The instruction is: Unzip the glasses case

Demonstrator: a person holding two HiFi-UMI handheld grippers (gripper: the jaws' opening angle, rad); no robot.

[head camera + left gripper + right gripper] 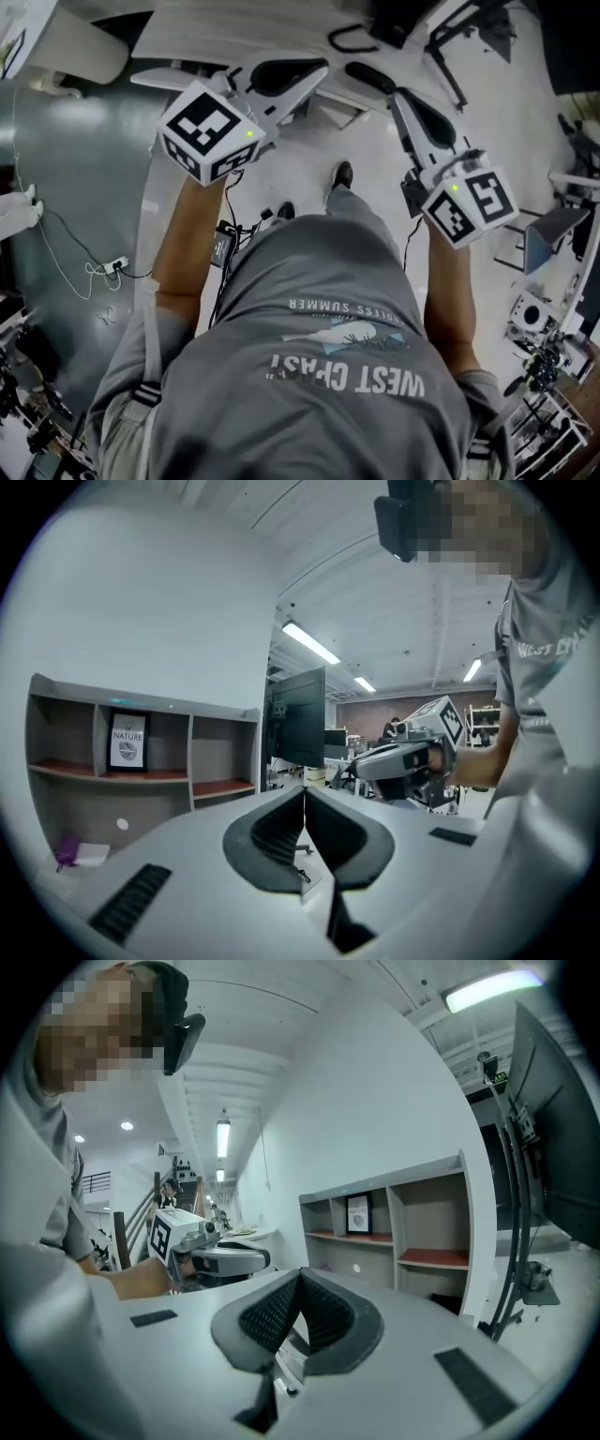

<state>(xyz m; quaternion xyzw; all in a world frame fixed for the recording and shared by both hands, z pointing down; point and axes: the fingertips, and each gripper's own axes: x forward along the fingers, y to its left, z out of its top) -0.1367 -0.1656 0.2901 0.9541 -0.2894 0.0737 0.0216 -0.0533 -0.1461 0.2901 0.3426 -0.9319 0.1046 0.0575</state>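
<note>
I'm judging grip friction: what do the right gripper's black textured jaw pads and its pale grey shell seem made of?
Right gripper: black jaw pads look like matte rubber or foam, given the dotted grip texture. Pale grey shell looks like smooth moulded plastic, with a soft sheen.

Even indoor light comes from ceiling tube lights (309, 641). Both gripper views bulge, fisheye, with black corners. The head view is dimmer and greyish, slightly soft.
</note>
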